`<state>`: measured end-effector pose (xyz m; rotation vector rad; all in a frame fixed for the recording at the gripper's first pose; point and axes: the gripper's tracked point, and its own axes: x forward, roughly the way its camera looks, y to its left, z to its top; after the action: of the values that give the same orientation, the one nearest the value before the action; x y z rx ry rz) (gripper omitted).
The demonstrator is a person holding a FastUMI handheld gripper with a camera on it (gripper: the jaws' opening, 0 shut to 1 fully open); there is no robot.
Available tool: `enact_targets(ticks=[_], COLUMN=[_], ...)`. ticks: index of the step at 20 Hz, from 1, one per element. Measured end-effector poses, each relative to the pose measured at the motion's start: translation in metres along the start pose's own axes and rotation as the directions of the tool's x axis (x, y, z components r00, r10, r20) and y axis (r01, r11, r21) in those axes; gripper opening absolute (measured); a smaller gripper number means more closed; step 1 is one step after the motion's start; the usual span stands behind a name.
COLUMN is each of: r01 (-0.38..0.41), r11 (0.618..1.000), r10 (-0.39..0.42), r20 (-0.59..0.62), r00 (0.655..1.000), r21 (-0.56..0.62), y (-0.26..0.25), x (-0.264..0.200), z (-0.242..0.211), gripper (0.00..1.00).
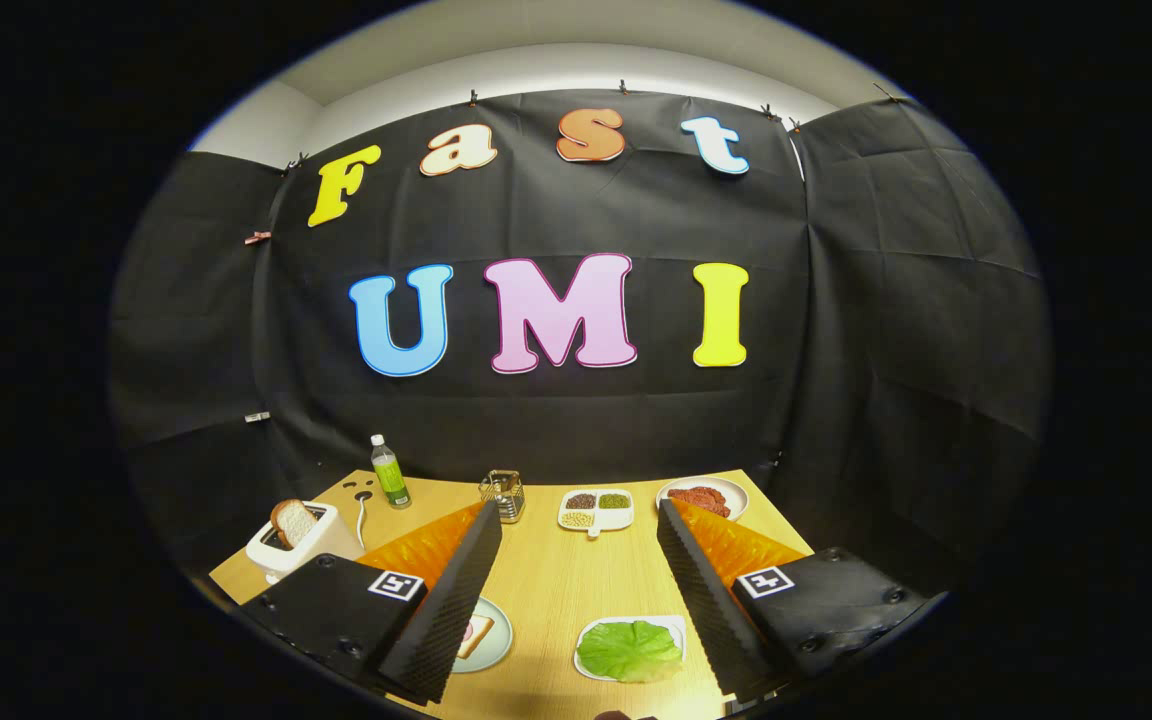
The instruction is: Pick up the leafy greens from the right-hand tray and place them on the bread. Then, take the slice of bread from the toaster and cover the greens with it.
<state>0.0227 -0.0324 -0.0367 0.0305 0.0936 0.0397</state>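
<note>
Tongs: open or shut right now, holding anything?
Tongs: open, holding nothing; the greens lie on their tray between the fingers.

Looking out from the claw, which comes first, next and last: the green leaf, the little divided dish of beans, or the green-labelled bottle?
From the open claw, which grips nothing:
1. Green lettuce leaf on its white tray, low between the fingers, toward the right one.
2. White divided dish of beans, ahead past the fingertips.
3. Clear plastic bottle with a green label, farthest, back left by the wall.
</note>
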Motion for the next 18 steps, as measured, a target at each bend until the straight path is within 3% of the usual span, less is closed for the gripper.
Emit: enact_targets(ticks=[9, 18], r01=[-0.029, -0.08], r11=[0.999, 0.997], r10=[0.026, 0.066], r20=[-0.167, -0.426], r00=[0.986, 0.902], r21=[-0.015, -0.015], y=[-0.018, -0.053], x=[0.026, 0.052], z=[-0.074, -0.197], gripper=[0.98, 0.98])
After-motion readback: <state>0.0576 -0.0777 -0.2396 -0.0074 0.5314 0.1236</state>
